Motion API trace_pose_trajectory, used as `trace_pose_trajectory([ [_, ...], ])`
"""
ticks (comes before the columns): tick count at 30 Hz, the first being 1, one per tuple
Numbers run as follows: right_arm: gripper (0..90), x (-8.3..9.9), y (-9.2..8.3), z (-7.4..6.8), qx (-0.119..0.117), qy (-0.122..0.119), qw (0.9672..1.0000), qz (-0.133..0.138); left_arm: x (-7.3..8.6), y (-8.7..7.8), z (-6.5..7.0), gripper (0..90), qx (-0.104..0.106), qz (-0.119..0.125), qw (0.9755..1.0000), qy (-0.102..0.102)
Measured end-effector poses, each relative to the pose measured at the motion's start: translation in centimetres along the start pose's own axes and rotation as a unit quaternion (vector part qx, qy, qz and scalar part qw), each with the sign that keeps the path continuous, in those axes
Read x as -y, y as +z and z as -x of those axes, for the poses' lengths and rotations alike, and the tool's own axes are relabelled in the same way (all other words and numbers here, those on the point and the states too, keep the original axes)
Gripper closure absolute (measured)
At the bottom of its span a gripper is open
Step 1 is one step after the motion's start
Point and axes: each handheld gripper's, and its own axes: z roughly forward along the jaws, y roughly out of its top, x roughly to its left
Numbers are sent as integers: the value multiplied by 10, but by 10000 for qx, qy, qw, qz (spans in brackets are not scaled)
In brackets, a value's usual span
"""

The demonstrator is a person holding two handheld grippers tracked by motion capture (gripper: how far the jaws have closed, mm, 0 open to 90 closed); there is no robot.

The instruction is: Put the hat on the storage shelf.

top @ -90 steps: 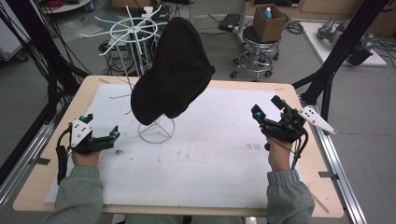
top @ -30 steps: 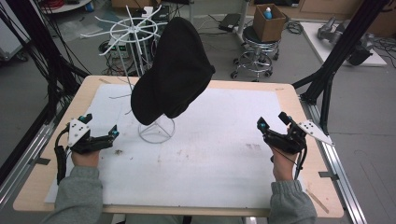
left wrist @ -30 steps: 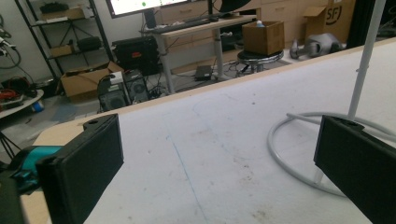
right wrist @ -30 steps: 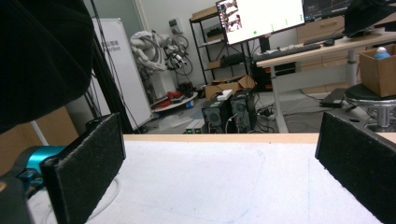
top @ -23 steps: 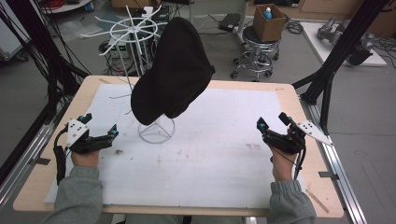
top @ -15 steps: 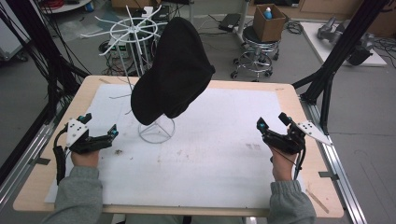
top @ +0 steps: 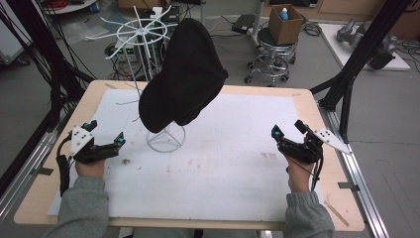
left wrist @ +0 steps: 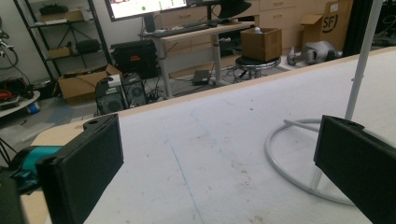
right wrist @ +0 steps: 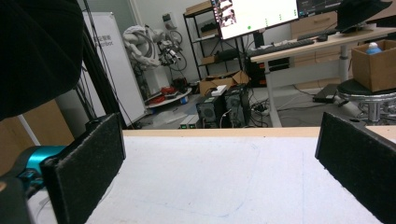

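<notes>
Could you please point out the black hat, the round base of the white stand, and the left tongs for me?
black hat [top: 183, 74], high view, middle of its crown.
white stand base [top: 166, 141], high view, on its ring.
left tongs [top: 105, 136], high view, between the fingertips.

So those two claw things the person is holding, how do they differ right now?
The left gripper sits close to the white wire stand with the black hat, its jaws pointing right; the right gripper is far from the stand, near the table's right edge, jaws pointing up and left. Both are open, hold nothing, and rest low over the white mat.
</notes>
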Motion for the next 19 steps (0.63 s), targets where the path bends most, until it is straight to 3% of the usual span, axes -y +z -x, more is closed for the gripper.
trace_pose_trajectory([
  [19,7,1,1,2,133,61,9999,-65,1,1,-2,17,-4,5,10000,14],
])
